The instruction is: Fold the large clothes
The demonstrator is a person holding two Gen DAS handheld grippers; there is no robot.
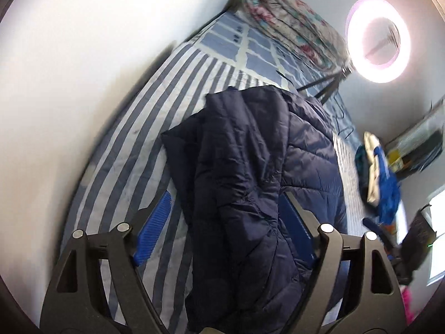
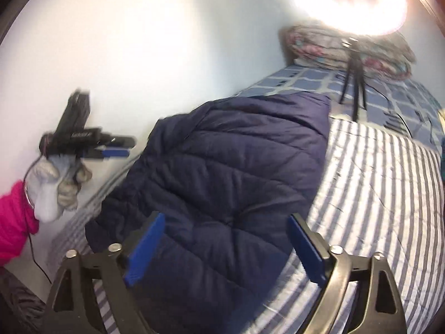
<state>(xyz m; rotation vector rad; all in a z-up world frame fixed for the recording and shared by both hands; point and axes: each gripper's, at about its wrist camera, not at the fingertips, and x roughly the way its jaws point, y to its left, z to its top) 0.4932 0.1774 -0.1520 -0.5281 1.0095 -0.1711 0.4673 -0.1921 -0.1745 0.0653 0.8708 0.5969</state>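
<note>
Left wrist view showed my left gripper [image 1: 222,220] spread wide, straddling the navy puffer jacket [image 1: 250,172] without pinching it; my right gripper [image 2: 225,247] was likewise spread and empty. Jacket lay on the striped bed [image 2: 375,194], partly folded, long axis running 6 to 12 o'clock. I judged mid-fold; next I needed to grab the near hem.

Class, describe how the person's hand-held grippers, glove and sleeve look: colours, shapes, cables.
Each hand-held gripper, left and right, has a black triangular-cutout frame, silver round bolts and two ribbed blue finger pads. In the right wrist view, the left hand wears a grey-white glove below a bright pink sleeve, with a thin black cable trailing.
</note>
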